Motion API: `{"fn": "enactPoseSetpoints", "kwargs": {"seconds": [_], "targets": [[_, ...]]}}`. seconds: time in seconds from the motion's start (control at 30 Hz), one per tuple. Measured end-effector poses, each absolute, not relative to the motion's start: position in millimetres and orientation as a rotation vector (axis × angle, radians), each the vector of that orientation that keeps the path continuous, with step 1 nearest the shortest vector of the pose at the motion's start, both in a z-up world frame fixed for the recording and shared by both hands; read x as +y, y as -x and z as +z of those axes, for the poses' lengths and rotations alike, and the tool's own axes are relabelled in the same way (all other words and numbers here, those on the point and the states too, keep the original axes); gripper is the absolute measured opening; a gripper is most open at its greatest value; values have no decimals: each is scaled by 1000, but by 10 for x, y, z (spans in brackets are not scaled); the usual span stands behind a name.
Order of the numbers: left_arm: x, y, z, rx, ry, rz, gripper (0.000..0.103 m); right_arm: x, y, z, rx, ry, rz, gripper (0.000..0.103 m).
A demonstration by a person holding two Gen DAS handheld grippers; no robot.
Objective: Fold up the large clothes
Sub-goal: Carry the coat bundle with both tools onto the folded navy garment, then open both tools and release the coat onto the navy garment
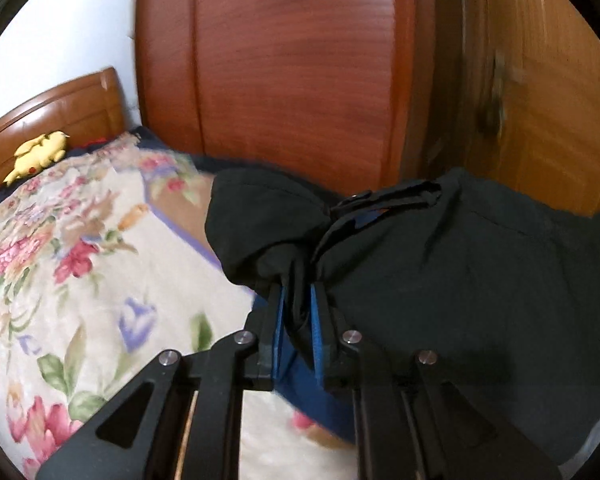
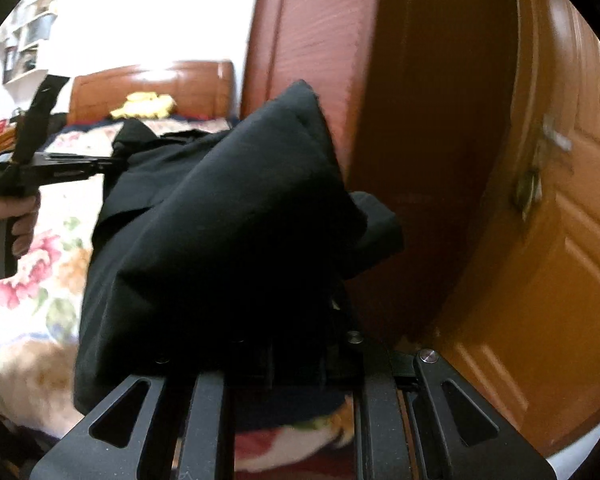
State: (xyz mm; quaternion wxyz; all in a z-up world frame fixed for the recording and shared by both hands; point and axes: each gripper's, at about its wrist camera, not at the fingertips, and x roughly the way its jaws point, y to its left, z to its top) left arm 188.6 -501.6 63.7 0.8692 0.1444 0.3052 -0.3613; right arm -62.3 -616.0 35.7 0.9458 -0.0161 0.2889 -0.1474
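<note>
**Black cloth held up over the bed**

My left gripper (image 1: 298, 292) is clamped on a bunch of the black garment (image 1: 440, 272). The cloth is squeezed between its blue pads (image 1: 315, 320). The rest of it spreads out toward 3 o'clock.

My right gripper (image 2: 296, 344) is buried under a big fold of the same cloth, so I cannot tell if it is squeezing or loose. In that view my other tool shows at 9 o'clock.

The flowery blanket (image 1: 80, 280) lies below. A yellow plush toy (image 1: 38, 154) sits at 10 o'clock, by the wooden headboard (image 1: 60, 108).
</note>
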Motion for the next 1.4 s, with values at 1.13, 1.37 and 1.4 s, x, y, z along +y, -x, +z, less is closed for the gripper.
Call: {"fn": "enactPoseSetpoints", "kwargs": {"seconds": [1.13, 1.37, 1.4], "targets": [[-2904, -664, 436, 466, -255, -710, 55, -5816, 333, 281, 560, 28, -397, 60], [-2569, -439, 256, 463, -229, -674, 55, -6082, 371, -61, 597, -73, -408, 60], [-2530, -427, 247, 465, -226, -669, 55, -6072, 374, -52, 594, -71, -413, 61]]}}
